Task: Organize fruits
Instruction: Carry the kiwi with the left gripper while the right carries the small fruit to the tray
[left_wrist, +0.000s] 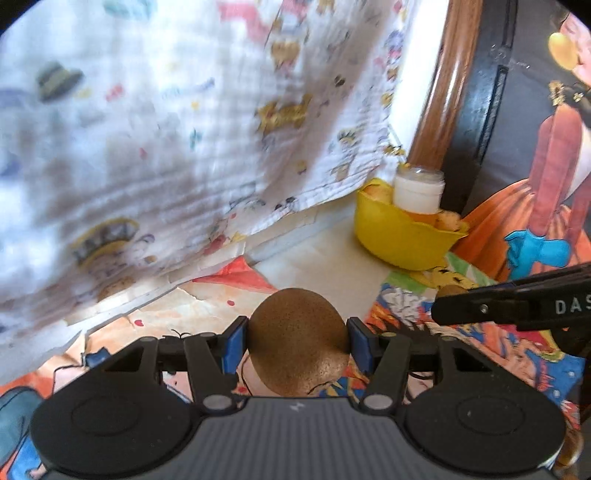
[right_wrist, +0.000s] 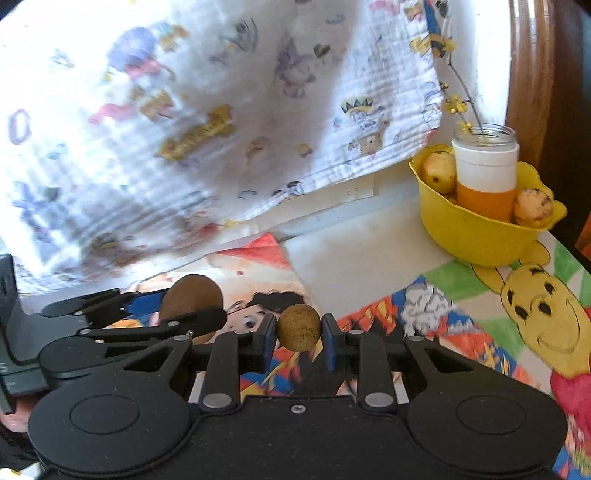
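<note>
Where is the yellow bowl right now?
In both views the yellow bowl sits far right on the table, below the cloth's corner, holding a jar and fruits.

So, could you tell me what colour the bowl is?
Yellow bowl, clearest in the right wrist view.

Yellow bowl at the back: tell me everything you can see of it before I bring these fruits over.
The yellow bowl looks like glossy plastic, deep and rounded, with a wavy, lobed rim. It stands upright at the far right of the cartoon-printed table cover, beside a wooden post. Inside stands a jar with white and orange bands, a twig with yellow blossoms rising from its clear mouth. Two yellowish, spotted fruits sit against the jar, one on each side. Neither gripper touches the bowl.
</note>
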